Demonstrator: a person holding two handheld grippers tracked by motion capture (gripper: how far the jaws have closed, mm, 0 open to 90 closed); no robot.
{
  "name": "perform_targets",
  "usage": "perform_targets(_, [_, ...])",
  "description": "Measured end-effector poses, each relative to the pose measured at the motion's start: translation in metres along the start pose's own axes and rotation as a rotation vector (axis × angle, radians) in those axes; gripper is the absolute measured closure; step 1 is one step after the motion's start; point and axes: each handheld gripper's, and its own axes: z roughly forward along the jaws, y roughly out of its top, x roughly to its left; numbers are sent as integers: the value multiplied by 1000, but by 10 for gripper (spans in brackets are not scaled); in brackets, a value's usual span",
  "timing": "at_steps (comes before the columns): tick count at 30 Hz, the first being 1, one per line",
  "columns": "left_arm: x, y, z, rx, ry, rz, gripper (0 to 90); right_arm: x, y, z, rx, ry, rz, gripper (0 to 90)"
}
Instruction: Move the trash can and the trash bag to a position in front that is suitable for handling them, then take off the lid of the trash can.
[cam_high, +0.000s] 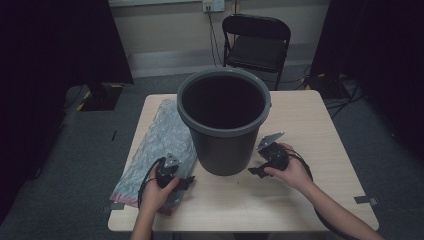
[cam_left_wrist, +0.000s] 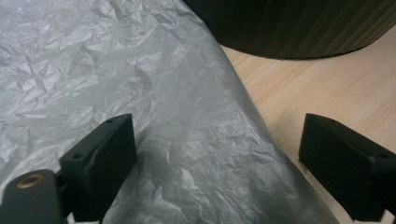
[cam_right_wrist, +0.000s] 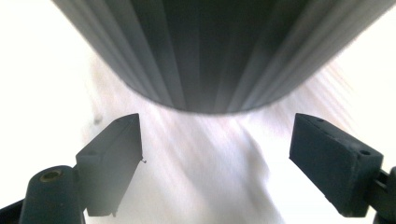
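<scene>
A dark grey ribbed bucket stands upright and empty-looking in the middle of the wooden table. Left of it a crinkled grey plastic bag lies flat. My left gripper hovers over the bag's near end, jaws wide apart; in the left gripper view the bag spreads under the open gripper, with the bucket's base beyond. My right gripper sits low at the bucket's right side, pointing at its wall. In the right gripper view the gripper is open, nothing between its pads, and faces the bucket.
A black folding chair stands behind the table's far edge. Cables lie on the floor at the back right. The bag's near end carries a pink strip close to the table's front left corner. Bare wood shows right of the bucket.
</scene>
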Motion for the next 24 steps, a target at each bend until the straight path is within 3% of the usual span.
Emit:
perform_targets(10, [-1,-1,1,-4,-1,3,70,-10,-3,-25,96,28,4,165])
perform_targets(19, [0,0,1,-2,2,10,61,-23,12,-50,110,21,9,166])
perform_targets(24, [-1,0,2,2,8,-1,48,-27,25,-67,133,9,-18,168])
